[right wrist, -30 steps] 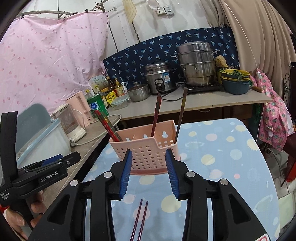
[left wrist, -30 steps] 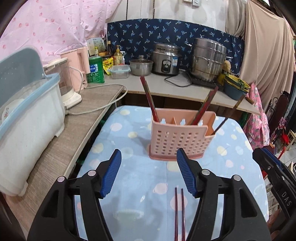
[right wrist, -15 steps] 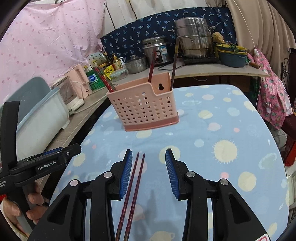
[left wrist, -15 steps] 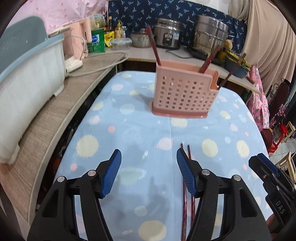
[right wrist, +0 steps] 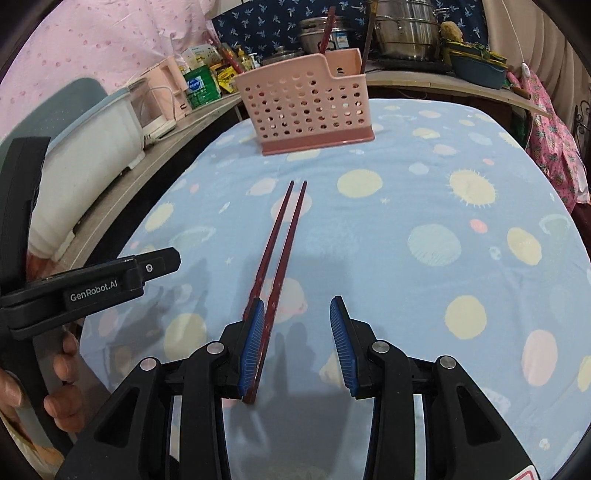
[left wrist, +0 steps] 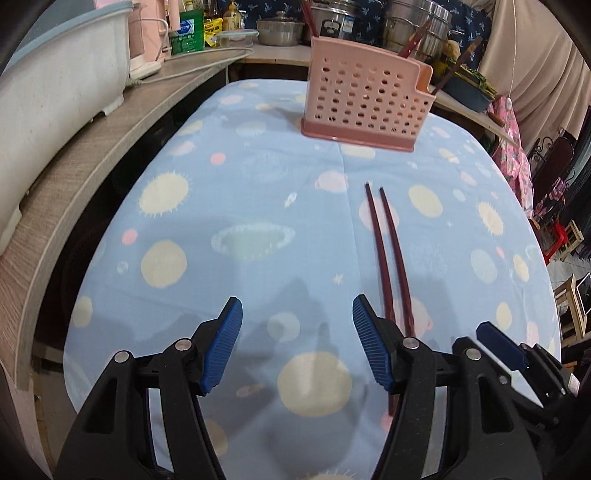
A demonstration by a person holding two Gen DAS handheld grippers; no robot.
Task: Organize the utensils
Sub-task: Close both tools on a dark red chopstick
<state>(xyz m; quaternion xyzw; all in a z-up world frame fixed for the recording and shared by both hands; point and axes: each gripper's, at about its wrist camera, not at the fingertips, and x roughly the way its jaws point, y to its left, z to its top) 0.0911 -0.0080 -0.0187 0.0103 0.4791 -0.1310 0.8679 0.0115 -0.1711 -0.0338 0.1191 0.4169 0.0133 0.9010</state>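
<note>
1. The table (left wrist: 258, 177) wears a light blue cloth printed with pale suns and planets.
2. A pair of dark red chopsticks (right wrist: 284, 229) lies flat on the cloth near the middle of the table, side by side, tips pointing toward the far edge and close together, handles toward the near edge.
3. A pink perforated utensil holder (right wrist: 306, 107) stands upright at the far edge of the table, well apart from the chopstick tips.
4. Several more chopsticks (right wrist: 327, 26) stand tilted inside the holder; which compartments they occupy cannot be told.
5. The right gripper (right wrist: 297, 343) hangs over the near part of the table with its blue pads spread apart and nothing clamped between them.
6. Its left pad (right wrist: 253, 343) sits right at the handle ends of the chopsticks; one stick runs along the pad's inner face, and whether they touch cannot be told.
7. The left gripper (left wrist: 297, 343) is also over the near edge, jaws wide, holding nothing.
8. In the left wrist view the chopsticks (left wrist: 388, 254) run just beside the right-hand pad (left wrist: 369, 347) and pass behind it.
9. A wooden counter (left wrist: 92, 155) runs along the table's left edge, carrying a white tub with a blue rim (left wrist: 55, 74).
10. Steel pots (right wrist: 410, 29) sit on the counter beyond the far edge.
</note>
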